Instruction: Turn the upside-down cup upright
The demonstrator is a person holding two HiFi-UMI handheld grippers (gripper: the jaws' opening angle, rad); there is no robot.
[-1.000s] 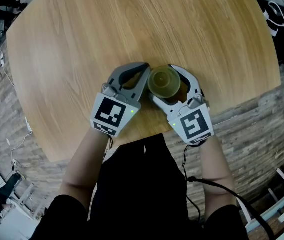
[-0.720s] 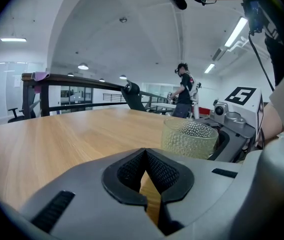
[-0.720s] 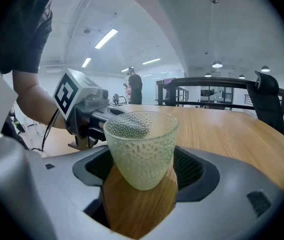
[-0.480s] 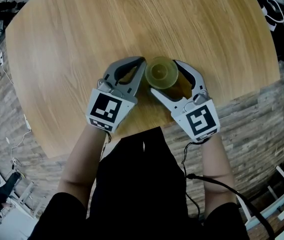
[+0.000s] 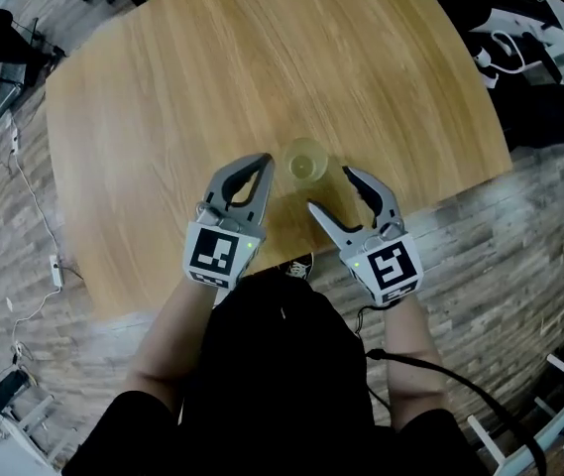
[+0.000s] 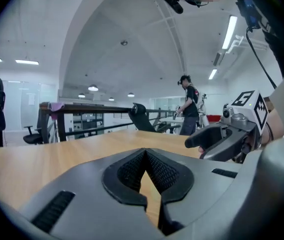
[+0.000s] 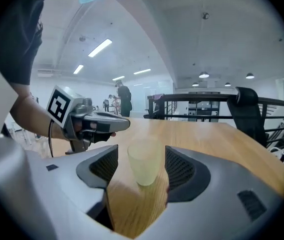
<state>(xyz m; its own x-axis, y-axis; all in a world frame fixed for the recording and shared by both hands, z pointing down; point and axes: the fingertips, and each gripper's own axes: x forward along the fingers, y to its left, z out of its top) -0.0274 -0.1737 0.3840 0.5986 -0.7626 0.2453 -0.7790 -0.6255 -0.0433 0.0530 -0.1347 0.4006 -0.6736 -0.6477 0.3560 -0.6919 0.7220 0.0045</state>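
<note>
A translucent yellow-green cup [image 5: 305, 162] stands upright on the round wooden table [image 5: 163, 117], mouth up, touched by neither gripper. My right gripper [image 5: 329, 188] is open just on my side of it, and no pad touches it. In the right gripper view the cup [image 7: 144, 161] shows between the two dark pads [image 7: 181, 170], wider at the top, a little beyond them. To the cup's left, my left gripper [image 5: 261, 164] is shut on nothing. Its jaws meet in the left gripper view [image 6: 145, 156].
The table's near edge [image 5: 291, 261] runs just under my hands. Cables and dark gear lie on the floor at the right [image 5: 529, 58] and left [image 5: 14, 147]. A black chair [image 7: 249, 116], a railing and people standing far off [image 6: 188, 111] show beyond the table.
The right gripper has let go of the cup, which now stands free on the table. Both grippers have lifted and drawn back toward me.
</note>
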